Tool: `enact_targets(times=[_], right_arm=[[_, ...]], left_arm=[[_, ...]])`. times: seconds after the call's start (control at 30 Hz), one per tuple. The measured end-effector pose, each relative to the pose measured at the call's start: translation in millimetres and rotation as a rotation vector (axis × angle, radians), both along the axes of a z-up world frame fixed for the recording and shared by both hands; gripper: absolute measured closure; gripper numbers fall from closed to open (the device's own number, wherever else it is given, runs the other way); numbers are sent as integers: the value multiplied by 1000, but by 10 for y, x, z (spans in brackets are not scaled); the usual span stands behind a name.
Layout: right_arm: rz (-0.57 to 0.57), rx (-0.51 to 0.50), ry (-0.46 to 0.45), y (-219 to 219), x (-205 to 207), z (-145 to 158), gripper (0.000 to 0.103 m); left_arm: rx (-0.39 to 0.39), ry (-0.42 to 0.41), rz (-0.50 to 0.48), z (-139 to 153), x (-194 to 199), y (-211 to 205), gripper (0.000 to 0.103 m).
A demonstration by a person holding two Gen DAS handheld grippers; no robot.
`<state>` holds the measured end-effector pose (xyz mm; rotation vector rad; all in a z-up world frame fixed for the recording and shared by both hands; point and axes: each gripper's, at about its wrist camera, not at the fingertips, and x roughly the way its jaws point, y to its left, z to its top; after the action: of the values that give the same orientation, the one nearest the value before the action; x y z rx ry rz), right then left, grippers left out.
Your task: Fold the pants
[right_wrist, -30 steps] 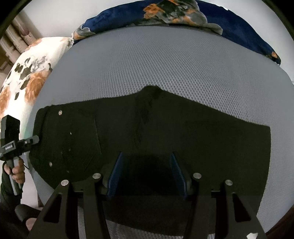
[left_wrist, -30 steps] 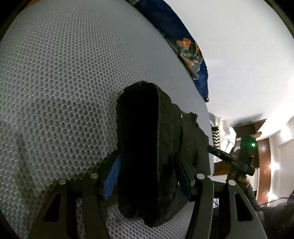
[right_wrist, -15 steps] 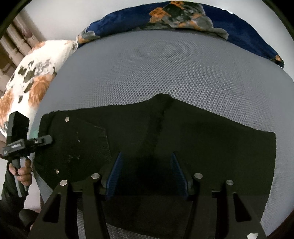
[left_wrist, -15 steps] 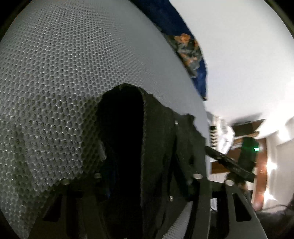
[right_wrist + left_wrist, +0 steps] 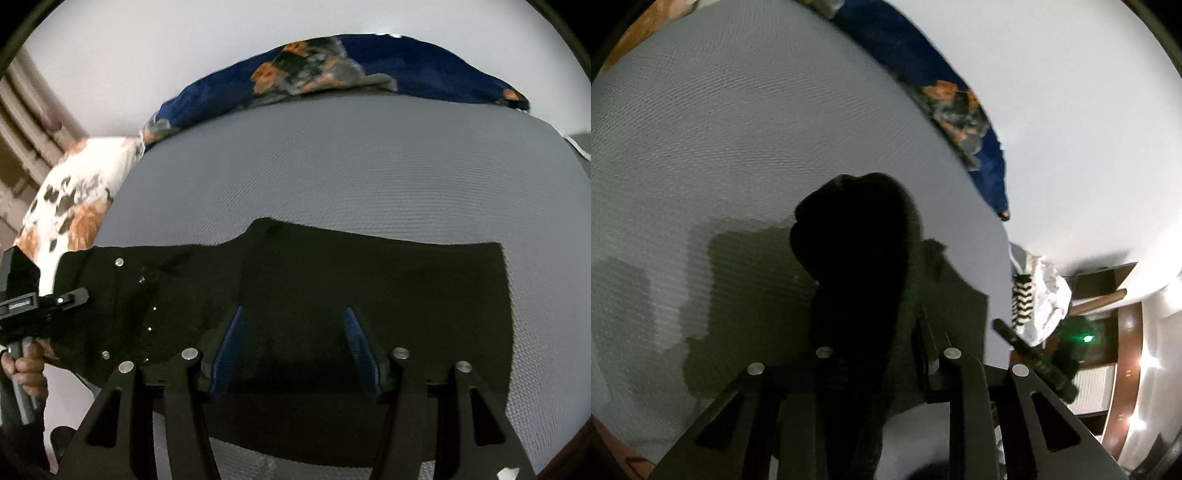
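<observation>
Black pants (image 5: 369, 277) lie flat across the grey mesh bed cover (image 5: 351, 155), waist end to the left. In the left wrist view a bunched fold of the pants (image 5: 857, 229) stands up between the fingers of my left gripper (image 5: 871, 325). Its jaws are closing on the fold, which hangs lifted above its shadow on the bed. The right wrist view shows that left gripper (image 5: 55, 299) at the waist end, held by a hand (image 5: 26, 369). My right gripper (image 5: 293, 332) hovers over the middle of the pants, jaws wide, blue pads (image 5: 229, 343) bare.
A dark blue floral pillow (image 5: 332, 70) lies along the bed's far edge against a white wall. A white and orange floral pillow (image 5: 66, 206) sits at the left end. Beyond the bed's right edge are crumpled foil-like wrapping (image 5: 1045, 306) and wooden furniture (image 5: 1123, 369).
My left gripper has risen with the black fold and its jaws have narrowed on it. The right gripper has pulled back a little, so more bed shows beyond the pants.
</observation>
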<state>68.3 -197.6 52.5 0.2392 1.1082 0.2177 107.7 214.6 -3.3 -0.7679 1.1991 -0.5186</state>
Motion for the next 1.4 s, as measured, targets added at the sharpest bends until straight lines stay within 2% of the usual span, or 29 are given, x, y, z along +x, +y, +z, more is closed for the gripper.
enact_targets(times=[0.13, 0.23, 0.37, 0.6, 0.7, 0.9, 1.03, 1.13, 1.17, 1.23, 1.4], right_arm=[[-47, 34, -26, -288, -77, 36, 49], [-78, 52, -50, -509, -141, 78, 49], [-133, 79, -77, -850, -246, 110, 49], [-223, 114, -84, -1358, -408, 28, 48], [-255, 145, -77, -1495, -441, -67, 48], [-265, 168, -64, -1596, -412, -161, 48], [-263, 181, -56, -1630, -389, -178, 48], [-255, 186, -48, -1641, -373, -201, 48], [-247, 188, -44, -1639, -359, -212, 48], [-233, 193, -35, -1645, -342, -235, 48], [-144, 271, 18, -1645, -184, -358, 47]], left_arm=[[-53, -32, -6, 287, -13, -370, 79], [-36, -80, -47, 508, 18, -823, 79], [-1, -91, -109, 585, 113, -1409, 80], [130, -122, -191, 473, 220, -2272, 80], [222, -139, -218, 338, 223, -2594, 80], [344, -176, -264, 117, 87, -2915, 79], [356, -169, -289, 22, 67, -2964, 75], [352, -189, -308, 8, 41, -2974, 64], [343, -195, -317, 14, 27, -2974, 52], [308, -204, -326, 53, -10, -2953, 39], [283, -266, -329, 198, -104, -2786, 34]])
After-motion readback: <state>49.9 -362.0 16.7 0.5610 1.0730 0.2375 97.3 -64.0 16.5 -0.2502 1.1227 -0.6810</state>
